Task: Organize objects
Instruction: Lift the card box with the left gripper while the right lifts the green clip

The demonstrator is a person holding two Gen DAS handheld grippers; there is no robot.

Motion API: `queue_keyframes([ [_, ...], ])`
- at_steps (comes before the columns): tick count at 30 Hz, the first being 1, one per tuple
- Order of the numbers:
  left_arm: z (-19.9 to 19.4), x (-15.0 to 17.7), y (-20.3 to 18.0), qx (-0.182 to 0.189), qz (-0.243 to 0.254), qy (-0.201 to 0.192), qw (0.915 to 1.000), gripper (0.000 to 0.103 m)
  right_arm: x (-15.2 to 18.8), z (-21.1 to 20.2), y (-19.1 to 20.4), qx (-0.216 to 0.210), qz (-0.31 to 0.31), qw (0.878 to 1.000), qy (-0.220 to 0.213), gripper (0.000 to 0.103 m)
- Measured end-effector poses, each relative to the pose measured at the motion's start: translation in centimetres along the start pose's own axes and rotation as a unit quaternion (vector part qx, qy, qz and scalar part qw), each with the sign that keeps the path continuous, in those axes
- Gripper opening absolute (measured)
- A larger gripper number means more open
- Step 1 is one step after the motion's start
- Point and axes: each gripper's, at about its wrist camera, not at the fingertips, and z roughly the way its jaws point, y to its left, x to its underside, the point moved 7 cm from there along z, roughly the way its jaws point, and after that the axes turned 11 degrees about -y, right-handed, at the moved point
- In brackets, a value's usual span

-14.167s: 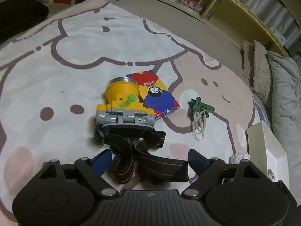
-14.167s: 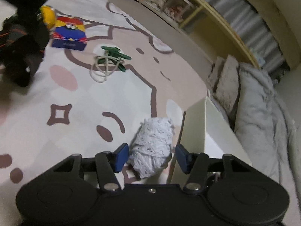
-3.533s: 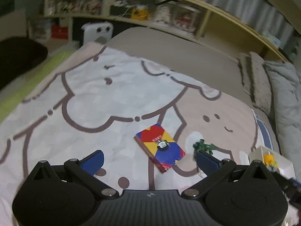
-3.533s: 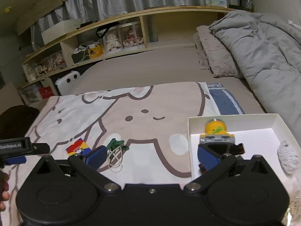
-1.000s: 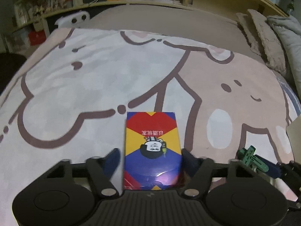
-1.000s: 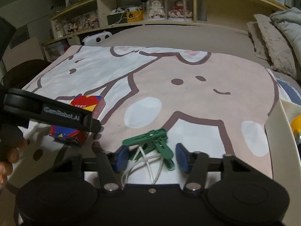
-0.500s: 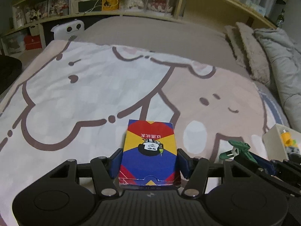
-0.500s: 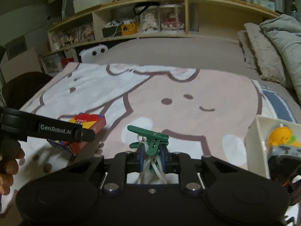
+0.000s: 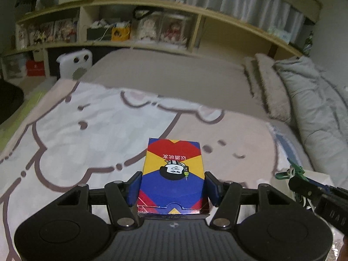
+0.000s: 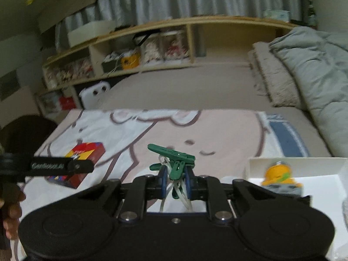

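My left gripper (image 9: 173, 187) is shut on a red, yellow and blue card box (image 9: 173, 174) and holds it lifted above the bedspread; the box also shows in the right wrist view (image 10: 76, 165). My right gripper (image 10: 176, 181) is shut on green clothes pegs tied with white cord (image 10: 174, 163), lifted off the bed; they also show at the right edge of the left wrist view (image 9: 292, 171). A white box (image 10: 295, 163) at the right holds a yellow headlamp (image 10: 279, 177).
A cartoon-print blanket (image 9: 87, 134) covers the bed. Grey pillows and a duvet (image 10: 304, 69) lie at the right. A wooden shelf (image 9: 152, 32) with toys runs behind the bed. A white appliance (image 9: 75, 64) stands by it.
Both grippers have risen with their loads and tilted up, so the shelf shows more. The right gripper has moved toward the white box.
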Motion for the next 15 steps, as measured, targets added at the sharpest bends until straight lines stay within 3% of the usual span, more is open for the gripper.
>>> queue_keyframes([
  [8, -2.8, -1.8, -4.5, 0.055, 0.030, -0.037, 0.9974, 0.060, -2.8, -3.8, -4.4, 0.052, 0.060, 0.996, -0.029, 0.017],
  [15, -2.8, -2.0, -9.4, 0.099, 0.046, -0.023, 0.9937, 0.060, -3.7, -6.4, -9.1, 0.103, 0.088, 0.990, -0.047, 0.017],
])
